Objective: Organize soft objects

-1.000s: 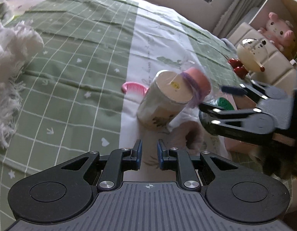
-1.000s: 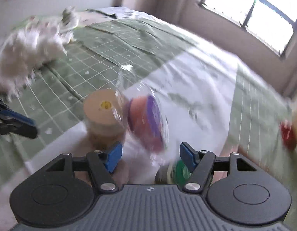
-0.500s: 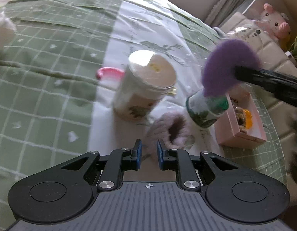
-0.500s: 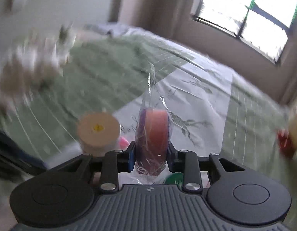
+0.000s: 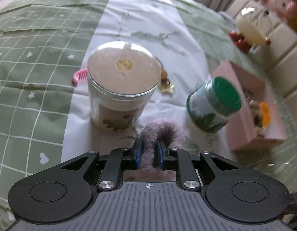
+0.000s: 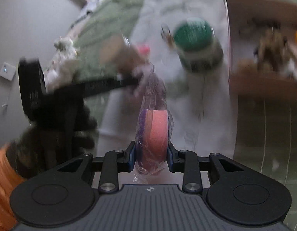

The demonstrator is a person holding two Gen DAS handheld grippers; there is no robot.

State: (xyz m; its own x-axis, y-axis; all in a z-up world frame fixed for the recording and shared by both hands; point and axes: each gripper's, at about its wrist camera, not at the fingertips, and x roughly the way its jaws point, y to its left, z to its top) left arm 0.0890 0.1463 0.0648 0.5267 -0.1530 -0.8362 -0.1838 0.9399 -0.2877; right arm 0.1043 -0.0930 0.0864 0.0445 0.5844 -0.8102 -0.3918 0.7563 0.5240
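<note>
My left gripper (image 5: 149,150) is shut on a fluffy lilac scrunchie (image 5: 161,132), low over the white strip of the bed cover, just in front of a big clear jar (image 5: 119,84). My right gripper (image 6: 150,155) is shut on a pink and purple sponge puff in clear plastic wrap (image 6: 155,134) and holds it in the air. The left gripper shows blurred in the right wrist view (image 6: 102,84).
A green-lidded jar (image 5: 213,105) lies tilted next to an open pink box (image 5: 254,119) holding small items. A pink comb (image 5: 79,76) lies behind the big jar. Plush toys (image 5: 252,27) sit at the far right. The right wrist view is motion-blurred.
My right gripper closed on the wrapped puff, lifted it and swung round. My left gripper moved forward and closed on the lilac scrunchie.
</note>
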